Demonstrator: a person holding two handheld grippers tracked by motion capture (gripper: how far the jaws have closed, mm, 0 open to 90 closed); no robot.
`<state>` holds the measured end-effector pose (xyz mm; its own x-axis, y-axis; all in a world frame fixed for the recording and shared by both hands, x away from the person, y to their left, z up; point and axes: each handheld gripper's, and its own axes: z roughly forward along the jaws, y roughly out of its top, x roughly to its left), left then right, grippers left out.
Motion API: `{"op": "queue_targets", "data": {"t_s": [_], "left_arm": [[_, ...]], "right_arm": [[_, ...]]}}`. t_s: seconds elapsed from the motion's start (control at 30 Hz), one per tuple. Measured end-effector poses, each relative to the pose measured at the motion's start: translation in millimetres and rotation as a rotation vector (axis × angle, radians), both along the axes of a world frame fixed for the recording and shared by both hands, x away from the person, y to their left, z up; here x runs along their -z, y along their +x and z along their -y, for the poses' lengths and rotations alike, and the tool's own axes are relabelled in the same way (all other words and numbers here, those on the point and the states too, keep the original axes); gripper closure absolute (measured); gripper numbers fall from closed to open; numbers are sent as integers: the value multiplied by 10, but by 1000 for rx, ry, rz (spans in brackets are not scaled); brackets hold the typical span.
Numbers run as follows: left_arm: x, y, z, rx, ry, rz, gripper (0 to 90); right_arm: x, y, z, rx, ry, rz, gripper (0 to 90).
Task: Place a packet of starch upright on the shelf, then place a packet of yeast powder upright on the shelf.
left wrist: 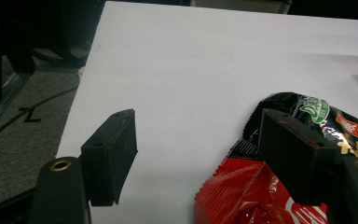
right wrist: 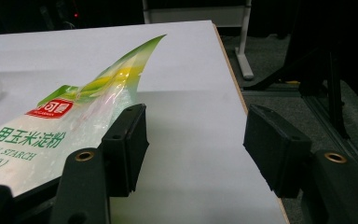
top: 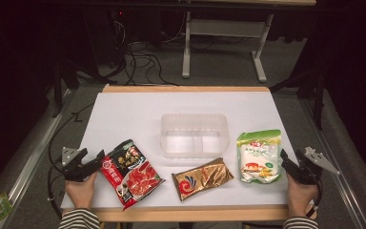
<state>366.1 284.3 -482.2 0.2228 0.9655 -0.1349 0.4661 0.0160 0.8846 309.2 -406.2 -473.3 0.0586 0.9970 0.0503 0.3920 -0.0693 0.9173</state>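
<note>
The left claw (top: 96, 159) stands apart, empty, just beside the red pouch (top: 129, 172), whose long axis runs diagonally from near right to far left. The right claw (top: 283, 160), also apart, sits beside the white-and-green starch bag (top: 259, 156), lying lengthwise away from the person on the surface (top: 138, 109).

A red and black pouch (top: 130, 171) with a small green badge is seen on the white table (top: 133, 114). A white pouch (top: 259, 156) is topped in green and printed with green letters and a red label. A gold-brown packet (top: 202, 178) carries what may be a red and blue swirl. A clear box (top: 195, 135) is colourless. The 2 sleeves are striped black and white.
</note>
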Motion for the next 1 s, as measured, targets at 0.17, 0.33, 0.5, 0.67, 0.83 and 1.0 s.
{"op": "queue_targets", "data": {"t_s": [0.17, 0.33, 0.5, 0.67, 0.83, 1.0], "left_arm": [[0, 0, 0, 0, 0, 1, 282], [2, 6, -2, -2, -4, -3, 279], [2, 5, -5, -4, -8, -3, 278], [2, 2, -4, -5, -8, 1, 278], [3, 2, -7, -6, -9, 1, 277], [1, 0, -11, -4, -11, 0, 276]], "right_arm": [[1, 5, -1, -4, -5, -1, 399], [0, 9, -2, 1, 1, -4, 399], [0, 13, -4, -1, 0, -6, 399], [0, 13, -4, -4, -3, -8, 399], [0, 13, -3, -4, -4, -8, 398], [0, 14, 0, -5, -3, -11, 398]]}}
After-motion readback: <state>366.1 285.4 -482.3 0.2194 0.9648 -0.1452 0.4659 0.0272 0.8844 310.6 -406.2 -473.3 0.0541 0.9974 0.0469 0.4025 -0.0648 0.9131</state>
